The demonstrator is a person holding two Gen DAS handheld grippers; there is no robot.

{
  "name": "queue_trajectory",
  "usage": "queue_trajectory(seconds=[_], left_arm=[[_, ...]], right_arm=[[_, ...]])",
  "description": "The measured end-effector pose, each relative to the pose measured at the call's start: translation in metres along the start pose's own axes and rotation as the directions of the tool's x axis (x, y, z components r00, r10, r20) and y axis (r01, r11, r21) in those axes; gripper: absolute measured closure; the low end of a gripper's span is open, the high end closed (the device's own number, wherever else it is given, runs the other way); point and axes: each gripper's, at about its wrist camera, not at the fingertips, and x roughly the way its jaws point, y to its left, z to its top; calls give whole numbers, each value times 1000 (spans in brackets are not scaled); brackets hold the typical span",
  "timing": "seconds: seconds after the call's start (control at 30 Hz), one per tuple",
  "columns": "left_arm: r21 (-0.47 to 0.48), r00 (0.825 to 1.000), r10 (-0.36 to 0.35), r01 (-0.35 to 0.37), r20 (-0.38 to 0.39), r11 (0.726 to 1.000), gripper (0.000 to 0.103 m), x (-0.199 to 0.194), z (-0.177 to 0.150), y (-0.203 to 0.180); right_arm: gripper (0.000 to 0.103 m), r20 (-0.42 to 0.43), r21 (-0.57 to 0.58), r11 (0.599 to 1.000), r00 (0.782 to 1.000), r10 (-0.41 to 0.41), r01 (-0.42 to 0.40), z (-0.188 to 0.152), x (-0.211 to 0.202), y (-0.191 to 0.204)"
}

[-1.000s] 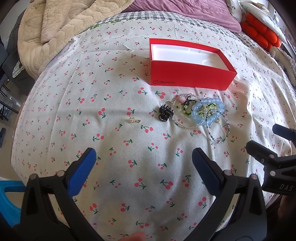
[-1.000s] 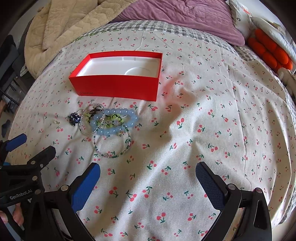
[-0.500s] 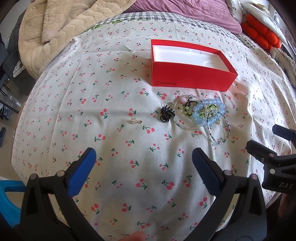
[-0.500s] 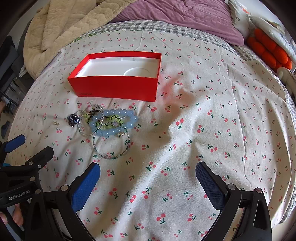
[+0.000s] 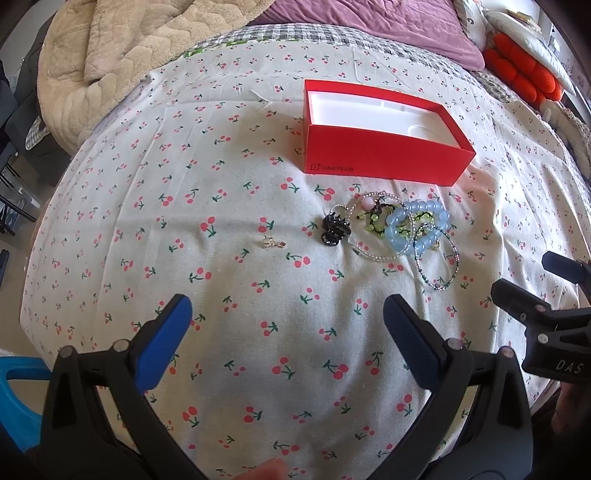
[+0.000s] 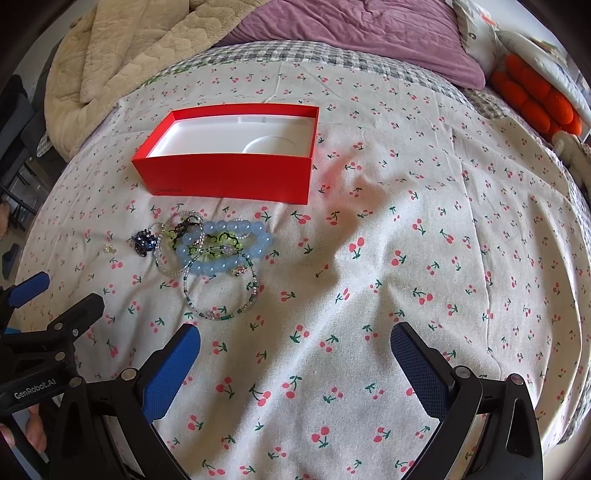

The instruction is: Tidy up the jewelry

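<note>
An open red box [image 5: 384, 155] with a white empty inside lies on the cherry-print bedspread; it also shows in the right wrist view [image 6: 229, 173]. In front of it lies a pile of jewelry: a pale blue bead bracelet [image 5: 421, 225] [image 6: 229, 251], a thin green beaded ring bracelet [image 5: 437, 264] [image 6: 221, 291], a clear bead bracelet [image 5: 373, 251], a dark clip [image 5: 332, 230] [image 6: 144, 240] and a small gold piece [image 5: 272, 243] [image 6: 109, 249]. My left gripper [image 5: 287, 314] is open and empty, short of the pile. My right gripper [image 6: 295, 345] is open and empty, right of the pile.
A beige blanket [image 5: 122, 48] and a purple quilt [image 6: 362, 33] lie at the back of the bed. Orange cushions [image 6: 535, 96] sit at the far right. A blue object [image 5: 14, 398] stands off the bed's left edge.
Both grippers have drawn slightly nearer to the box and the jewelry, which sit a little lower in view. Nothing was taken hold of.
</note>
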Motion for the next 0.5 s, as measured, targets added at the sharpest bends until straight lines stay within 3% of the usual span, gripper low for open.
queue_trajectory(seconds=[0.4,0.5], left_arm=[[-7,1000,6,-6,-10,1000,0,4,1,2],[15,1000,21,-21,4,1000,0,1,1,0]], right_arm=[[0,12,-10,1000,1000,7,-6,0,-6,3],[0,-7,1,997,997,76,-76,0,-9,4]])
